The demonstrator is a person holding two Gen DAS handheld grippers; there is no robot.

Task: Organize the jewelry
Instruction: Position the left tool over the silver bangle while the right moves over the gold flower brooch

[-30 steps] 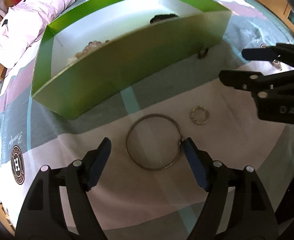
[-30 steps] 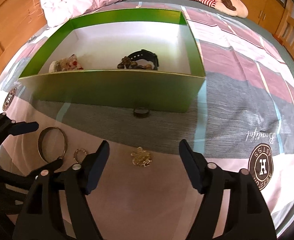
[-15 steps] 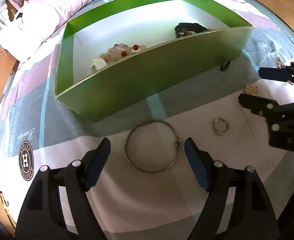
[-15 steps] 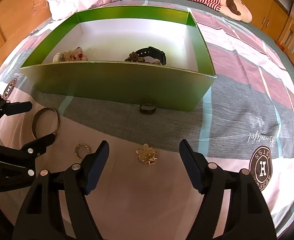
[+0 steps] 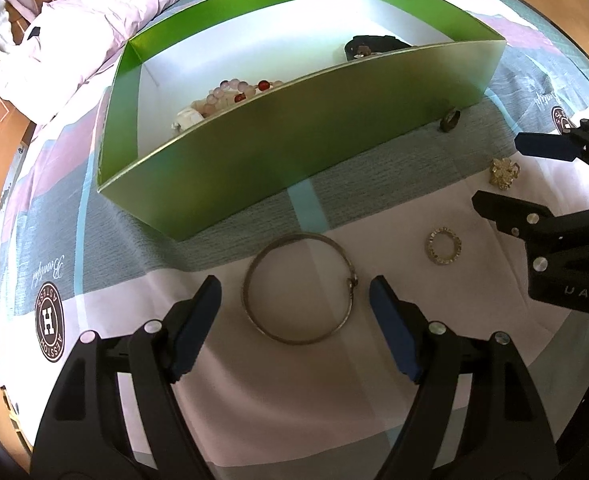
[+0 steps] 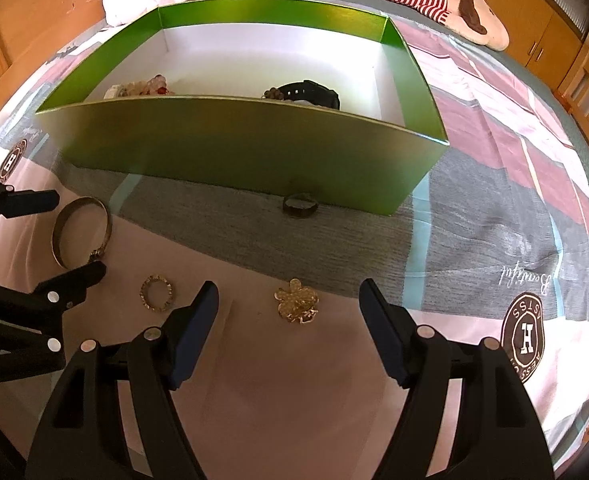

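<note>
On bed: thin silver bangle [image 5: 299, 288] between spread left gripper [image 5: 294, 300] jaws, ungrasped; next, closing, then green cardboard box [image 5: 294, 152].

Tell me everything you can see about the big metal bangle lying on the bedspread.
The bangle is a thin, plain hoop of dull silvery metal, with one small knob or clasp on its rim at the side toward the small ring. It lies flat on the pale part of the bedspread, just in front of the green box but apart from it. It sits between the open fingers of the left gripper, and neither blue pad appears to touch it. Nothing else appears to touch it.
</note>
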